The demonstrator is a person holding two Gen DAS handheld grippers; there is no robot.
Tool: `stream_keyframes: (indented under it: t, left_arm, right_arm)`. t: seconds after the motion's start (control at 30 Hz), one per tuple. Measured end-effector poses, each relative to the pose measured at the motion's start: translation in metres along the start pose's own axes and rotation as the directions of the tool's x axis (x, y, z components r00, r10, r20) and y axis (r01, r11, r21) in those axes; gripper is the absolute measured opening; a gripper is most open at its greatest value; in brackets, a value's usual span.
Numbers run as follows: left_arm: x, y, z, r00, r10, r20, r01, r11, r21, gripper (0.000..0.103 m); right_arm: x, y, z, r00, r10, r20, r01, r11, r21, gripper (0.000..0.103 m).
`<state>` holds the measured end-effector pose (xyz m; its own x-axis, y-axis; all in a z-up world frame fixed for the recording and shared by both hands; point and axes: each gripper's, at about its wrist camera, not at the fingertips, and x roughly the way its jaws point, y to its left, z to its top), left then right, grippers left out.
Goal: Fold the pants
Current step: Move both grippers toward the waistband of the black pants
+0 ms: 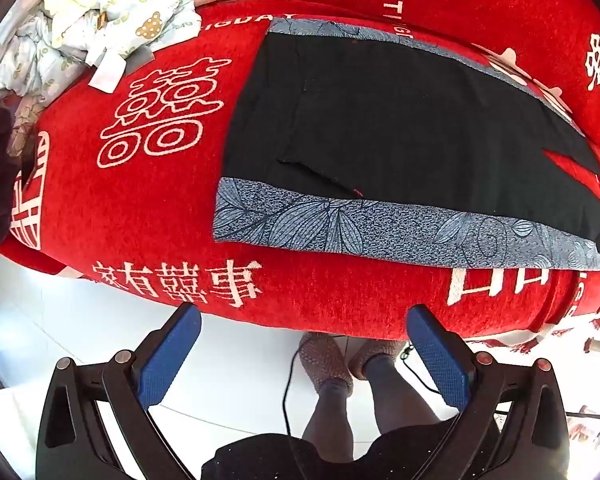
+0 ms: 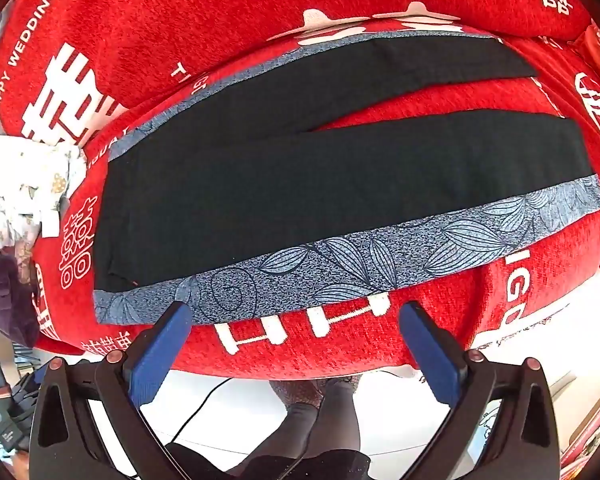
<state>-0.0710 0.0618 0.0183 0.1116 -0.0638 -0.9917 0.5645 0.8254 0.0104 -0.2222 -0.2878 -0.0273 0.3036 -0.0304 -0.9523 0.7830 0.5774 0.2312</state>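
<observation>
Black pants (image 2: 300,184) with blue-grey leaf-print side stripes (image 2: 340,268) lie flat and spread on a red sofa cover, waist to the left, two legs splayed to the right. In the left wrist view the waist end of the pants (image 1: 380,120) fills the middle. My left gripper (image 1: 304,320) is open and empty, held off the front edge of the sofa, below the pants. My right gripper (image 2: 296,316) is open and empty, its left fingertip (image 2: 176,316) over the near stripe.
The red sofa cover (image 1: 140,200) carries white characters. A pile of pale printed laundry (image 1: 80,20) lies at the sofa's left end and shows in the right wrist view (image 2: 16,192). A dark purple cloth (image 2: 8,300) hangs there. White floor (image 1: 80,328), feet and a cable lie below.
</observation>
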Motion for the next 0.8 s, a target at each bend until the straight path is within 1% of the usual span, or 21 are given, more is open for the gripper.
stream_keyframes:
  t: [0.3,0.33,0.37,0.47,0.5,0.67,0.7,0.8]
  left_arm:
    - [0.003,0.007,0.011,1.000,-0.008,0.010,0.008,1.000,-0.028,0.103]
    - [0.003,0.007,0.012,1.000,-0.005,0.012,0.006,1.000,-0.028,0.103]
    - [0.002,0.007,0.012,1.000,-0.003,0.013,0.003,1.000,-0.028,0.103]
    - [0.003,0.009,0.013,1.000,0.001,0.015,-0.001,1.000,-0.025,0.103]
    - [0.003,0.010,0.013,1.000,0.001,0.013,0.000,1.000,-0.026,0.103]
    - [0.007,0.013,0.015,1.000,0.001,0.003,-0.001,0.999,-0.032,0.103]
    - [0.008,0.014,0.016,1.000,0.003,0.001,-0.003,1.000,-0.031,0.103]
    - [0.010,0.014,0.017,1.000,0.005,-0.001,-0.005,1.000,-0.027,0.103]
  right_arm:
    - [0.003,0.010,0.001,1.000,-0.018,-0.006,0.018,1.000,-0.019,0.103]
    - [-0.003,0.006,-0.002,1.000,-0.013,-0.015,0.013,1.000,-0.017,0.103]
    - [0.000,0.006,-0.001,1.000,-0.010,-0.026,0.010,1.000,-0.015,0.103]
    - [-0.004,0.006,0.000,1.000,-0.016,-0.026,0.015,1.000,-0.016,0.103]
    - [0.004,0.011,0.003,0.999,-0.003,-0.053,0.003,1.000,-0.001,0.103]
    - [0.005,0.016,0.005,0.999,-0.004,-0.034,0.004,1.000,-0.007,0.103]
    - [0.006,0.016,0.004,1.000,-0.002,-0.011,0.001,1.000,-0.013,0.103]
    - [0.008,0.018,0.005,1.000,-0.004,-0.021,0.003,1.000,-0.014,0.103]
